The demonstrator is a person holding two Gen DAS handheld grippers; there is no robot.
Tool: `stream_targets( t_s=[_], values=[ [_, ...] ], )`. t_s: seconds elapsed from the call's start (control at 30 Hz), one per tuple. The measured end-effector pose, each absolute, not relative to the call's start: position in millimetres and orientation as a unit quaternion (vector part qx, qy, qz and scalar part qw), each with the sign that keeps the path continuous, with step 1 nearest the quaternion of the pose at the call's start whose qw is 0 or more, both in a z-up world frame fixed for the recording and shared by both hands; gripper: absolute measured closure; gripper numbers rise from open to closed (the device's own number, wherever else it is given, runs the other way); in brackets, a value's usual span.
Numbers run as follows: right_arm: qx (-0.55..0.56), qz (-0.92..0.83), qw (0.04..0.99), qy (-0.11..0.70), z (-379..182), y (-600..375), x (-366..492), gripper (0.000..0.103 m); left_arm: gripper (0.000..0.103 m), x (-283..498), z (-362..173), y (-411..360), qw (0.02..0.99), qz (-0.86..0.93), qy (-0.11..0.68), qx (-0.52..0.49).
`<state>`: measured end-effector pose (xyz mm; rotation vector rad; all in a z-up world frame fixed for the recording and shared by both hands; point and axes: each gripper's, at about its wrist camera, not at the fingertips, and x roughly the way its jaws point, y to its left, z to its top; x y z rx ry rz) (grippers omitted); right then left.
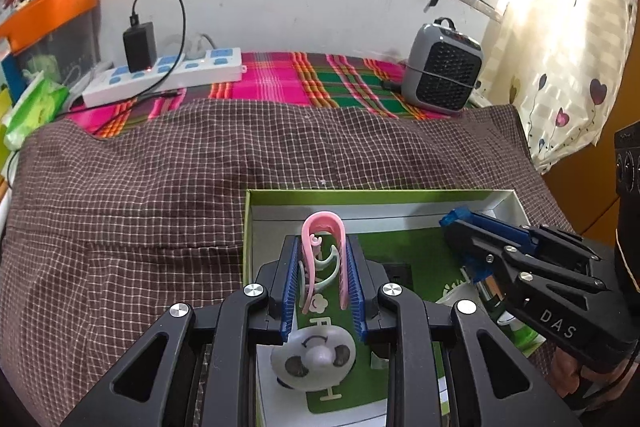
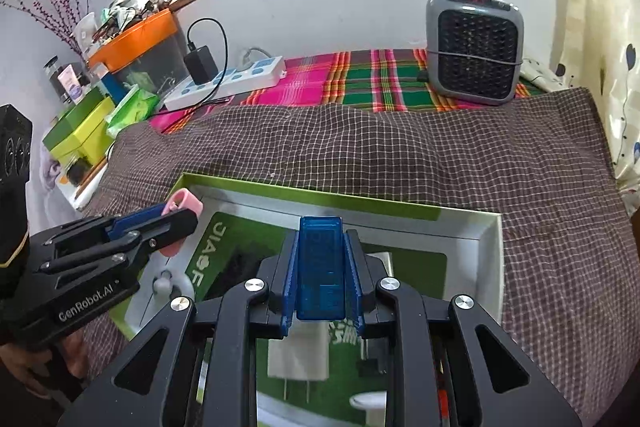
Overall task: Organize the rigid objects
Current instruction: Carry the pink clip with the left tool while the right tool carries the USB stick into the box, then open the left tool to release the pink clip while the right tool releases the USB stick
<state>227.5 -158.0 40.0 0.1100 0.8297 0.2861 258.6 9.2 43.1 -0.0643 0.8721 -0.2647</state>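
My left gripper (image 1: pixel 323 247) is shut on a pink hair claw clip (image 1: pixel 323 227) and holds it above the open green-rimmed box (image 1: pixel 360 195). It also shows in the right wrist view (image 2: pixel 182 213) at the left. My right gripper (image 2: pixel 321 239) is shut on a translucent blue rectangular case (image 2: pixel 321 267) over the same box (image 2: pixel 490 247). The right gripper shows in the left wrist view (image 1: pixel 460 227) at the right. A small white panda-face fan (image 1: pixel 314 357) and a white charger plug (image 2: pixel 298 353) lie in the box.
The box sits on a brown checked cloth (image 1: pixel 140 195). Behind it are a white power strip (image 1: pixel 168 75) with a black adapter, a grey space heater (image 2: pixel 474 51), an orange-lidded bin (image 2: pixel 136 43) and green boxes (image 2: pixel 76 131) at the left.
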Motion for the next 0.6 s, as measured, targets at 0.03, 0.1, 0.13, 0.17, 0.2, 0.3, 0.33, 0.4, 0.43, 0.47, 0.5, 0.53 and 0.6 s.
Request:
stream_targets(
  t_s=[0.03,0.1,0.13,0.17,0.2,0.3,0.33,0.4,0.43,0.47,0.5,0.53,0.6],
  values=[
    [0.052,0.138,0.903,0.403,39,-157,229,0.080,0.081,259,42,8,0.897,-0.129,0.422,-0.030],
    [0.050,0.137,0.903,0.404,36,-156,230,0.080,0.081,260,40,7,0.896,-0.130,0.423,-0.028],
    [0.050,0.137,0.902,0.406,35,-156,231,0.080,0.081,261,39,7,0.896,-0.130,0.424,-0.028],
    [0.051,0.138,0.902,0.407,34,-156,231,0.080,0.081,262,37,7,0.895,-0.130,0.426,-0.029],
    [0.050,0.138,0.901,0.407,33,-155,232,0.080,0.081,262,36,7,0.894,-0.130,0.427,-0.029],
    [0.046,0.137,0.901,0.409,31,-154,233,0.080,0.081,264,32,5,0.892,-0.130,0.431,-0.026],
    [0.044,0.136,0.901,0.410,30,-153,233,0.080,0.081,264,31,4,0.892,-0.130,0.432,-0.024],
    [0.042,0.136,0.900,0.413,28,-152,234,0.080,0.081,264,28,2,0.891,-0.131,0.434,-0.020],
    [0.041,0.136,0.899,0.414,26,-151,234,0.080,0.081,264,27,1,0.890,-0.133,0.435,-0.019],
    [0.041,0.136,0.899,0.414,26,-150,235,0.080,0.081,264,27,1,0.891,-0.132,0.433,-0.017],
    [0.040,0.136,0.899,0.415,25,-150,236,0.080,0.081,264,27,0,0.892,-0.131,0.433,-0.015],
    [0.041,0.135,0.898,0.416,24,-150,236,0.080,0.081,264,27,0,0.892,-0.131,0.433,-0.012],
    [0.041,0.137,0.898,0.417,23,-150,236,0.080,0.081,264,27,0,0.893,-0.130,0.432,-0.010]
  ],
)
